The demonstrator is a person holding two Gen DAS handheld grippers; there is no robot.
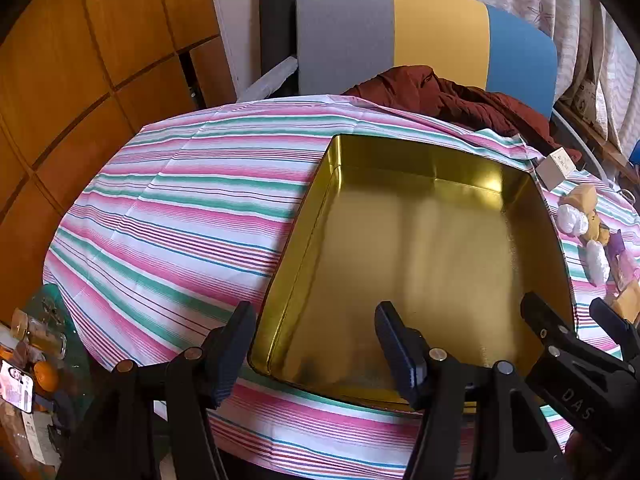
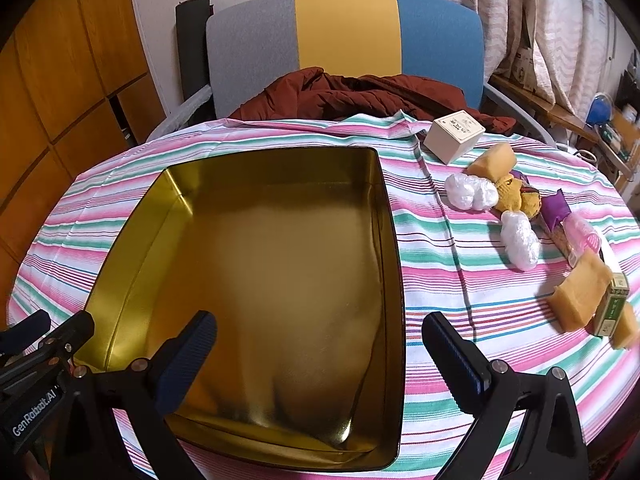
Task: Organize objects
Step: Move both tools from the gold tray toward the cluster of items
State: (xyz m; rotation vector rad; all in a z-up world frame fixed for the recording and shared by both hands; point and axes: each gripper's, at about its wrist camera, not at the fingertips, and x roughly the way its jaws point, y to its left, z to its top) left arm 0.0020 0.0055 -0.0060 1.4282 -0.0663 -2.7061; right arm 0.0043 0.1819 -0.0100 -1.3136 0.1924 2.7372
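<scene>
Two claws, left claw (image 1: 316,346) half-spread and right claw (image 2: 320,346) wide, both holding nothing over the bare gold tin (image 2: 256,184); best swinging right toward the white-wrapped bundle (image 2: 472,192) first, coming down gently.

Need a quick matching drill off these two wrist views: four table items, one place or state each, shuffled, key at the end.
1. gold tin
2. cream box
3. green-label box
4. right gripper

a. open, above the tin's right rim
b. empty
c. at the table's far edge, near the chair
d. among tan packets, nearest of the clutter

Pairs: 1-b, 2-c, 3-d, 4-a
</scene>
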